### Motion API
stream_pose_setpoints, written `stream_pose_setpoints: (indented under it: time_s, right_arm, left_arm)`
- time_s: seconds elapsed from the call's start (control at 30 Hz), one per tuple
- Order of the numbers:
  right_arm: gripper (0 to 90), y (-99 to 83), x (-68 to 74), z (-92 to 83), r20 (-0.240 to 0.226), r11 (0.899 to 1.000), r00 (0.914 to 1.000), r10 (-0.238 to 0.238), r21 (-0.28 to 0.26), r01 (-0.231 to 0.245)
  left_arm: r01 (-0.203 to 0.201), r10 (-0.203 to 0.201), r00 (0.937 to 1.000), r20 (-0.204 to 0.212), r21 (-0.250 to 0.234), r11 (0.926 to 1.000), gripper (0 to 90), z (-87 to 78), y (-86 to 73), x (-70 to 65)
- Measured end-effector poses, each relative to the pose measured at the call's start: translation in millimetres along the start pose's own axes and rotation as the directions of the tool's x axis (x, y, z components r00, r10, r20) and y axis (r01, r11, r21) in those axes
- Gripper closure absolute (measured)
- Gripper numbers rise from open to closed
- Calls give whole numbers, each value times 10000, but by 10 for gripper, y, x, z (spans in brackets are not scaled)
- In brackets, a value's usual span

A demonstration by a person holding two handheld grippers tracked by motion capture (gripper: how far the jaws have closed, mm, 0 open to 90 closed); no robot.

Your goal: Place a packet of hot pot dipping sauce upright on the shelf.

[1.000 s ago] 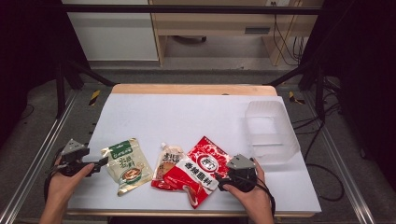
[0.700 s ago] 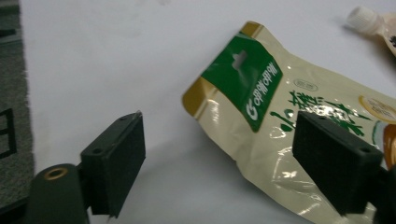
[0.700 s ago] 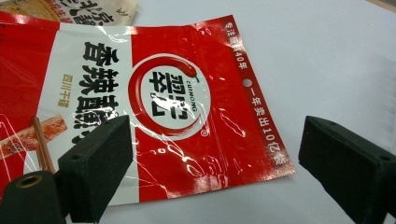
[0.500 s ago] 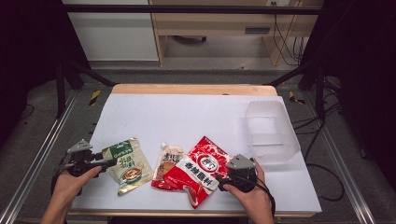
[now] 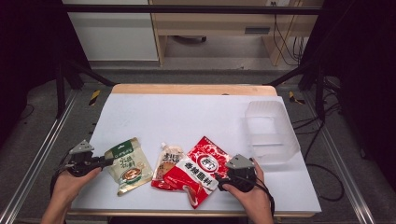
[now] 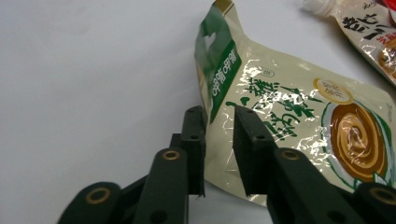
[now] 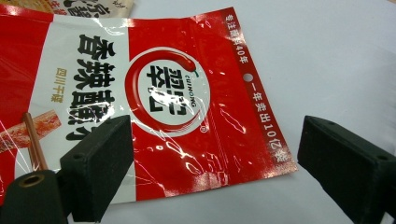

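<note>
Now | left gripper [image 6: 219, 116]: jaws just closing on left edge of green pouch [image 6: 299, 126], edge between pads | pouch on table [image 5: 196, 116], long axis away from person | right gripper [image 7: 210, 154]: jaws wide open over red pouch [image 7: 154, 93] corner.

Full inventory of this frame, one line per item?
green pouch: 1, cream and green, front left, edge between the left jaws
spout pouch: 1, beige and red, centre front
red pouch: 1, red and white, partly over the spout pouch
bin: 1, clear, right side
table: 1, white top
left gripper: 1, black, jaws just been closing on the green pouch
right gripper: 1, black, open at the red pouch's edge
hands: 2, bottom edge
</note>
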State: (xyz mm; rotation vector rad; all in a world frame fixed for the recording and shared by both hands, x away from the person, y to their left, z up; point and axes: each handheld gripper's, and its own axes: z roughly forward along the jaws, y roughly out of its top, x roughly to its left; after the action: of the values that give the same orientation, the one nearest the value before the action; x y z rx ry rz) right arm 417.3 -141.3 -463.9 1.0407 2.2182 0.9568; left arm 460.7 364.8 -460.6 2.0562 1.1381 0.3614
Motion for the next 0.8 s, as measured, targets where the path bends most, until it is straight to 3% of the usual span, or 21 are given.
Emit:
stream_pose_setpoints:
  time_s: [0.27,0.43,0.57,0.8]
  right_arm:
    - [112,4,2,1,33,10000,10000,-1,14,1]
    - [112,11,14,-2,51,10000,10000,-23,-12,23]
    - [112,17,27,-3,45,9999,9999,-137,-39,137]
    - [112,38,44,-13,-30,9996,9998,-191,-226,190]
  left_arm:
    - [17,-17,9994,-349,-7,10000,897,-3,19,-10]
    - [-556,538,9972,-522,-335,9979,900,-120,59,-74]
    - [-919,853,9941,-673,-1018,9906,900,-248,99,-163]
    - [-1633,1494,9844,-935,-1651,9727,900,-384,163,-297]
